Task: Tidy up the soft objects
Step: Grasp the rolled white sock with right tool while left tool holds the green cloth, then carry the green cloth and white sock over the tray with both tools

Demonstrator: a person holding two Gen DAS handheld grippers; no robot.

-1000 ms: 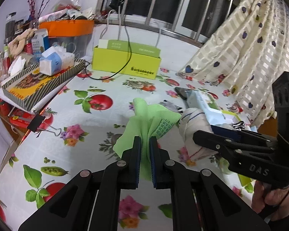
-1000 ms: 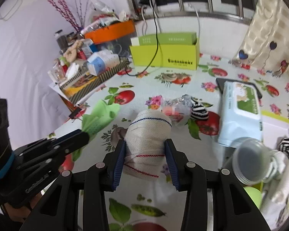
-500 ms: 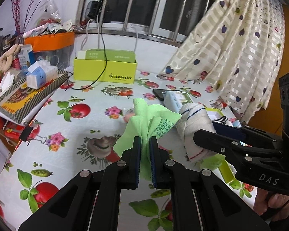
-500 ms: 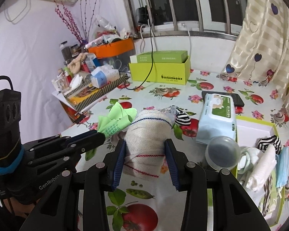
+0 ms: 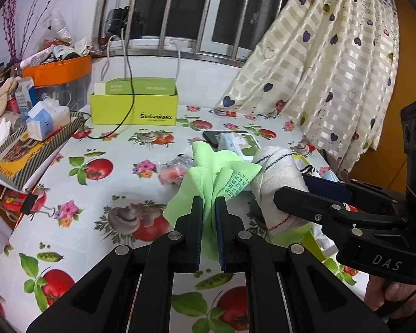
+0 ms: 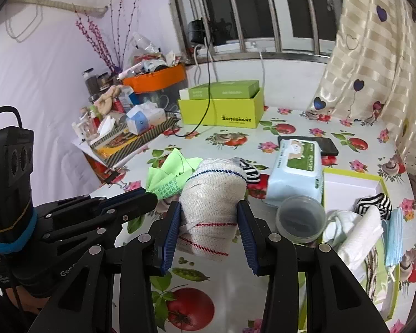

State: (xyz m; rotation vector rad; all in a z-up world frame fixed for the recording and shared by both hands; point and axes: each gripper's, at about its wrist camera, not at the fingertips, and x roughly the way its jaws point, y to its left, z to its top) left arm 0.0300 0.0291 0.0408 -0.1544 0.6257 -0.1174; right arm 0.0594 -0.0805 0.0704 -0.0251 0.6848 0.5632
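Note:
My left gripper [image 5: 208,202] is shut on a light green cloth [image 5: 217,172], held up above the fruit-patterned tablecloth. The cloth also shows in the right wrist view as green cloth [image 6: 170,179], pinched at the tip of the left gripper [image 6: 149,198]. My right gripper [image 6: 209,209] is shut on a rolled white towel [image 6: 212,197] with blue and red stitched lines; the same white towel [image 5: 277,177] hangs just right of the green cloth. A yellow-rimmed tray [image 6: 346,183] at the right holds a striped sock, white cloths and a blue face mask.
A wet-wipes pack [image 6: 295,174] lies on a phone [image 6: 327,144]. A clear plastic cup [image 6: 301,217] stands by the tray. A yellow-green box [image 5: 134,108] with a cable sits at the back. Cluttered boxes [image 5: 30,141] line the left edge. A curtain [image 5: 332,63] hangs at right.
Both grippers, each still holding its cloth, have risen and swung toward the right side of the table; the tray with folded cloths has come fully into the right wrist view.

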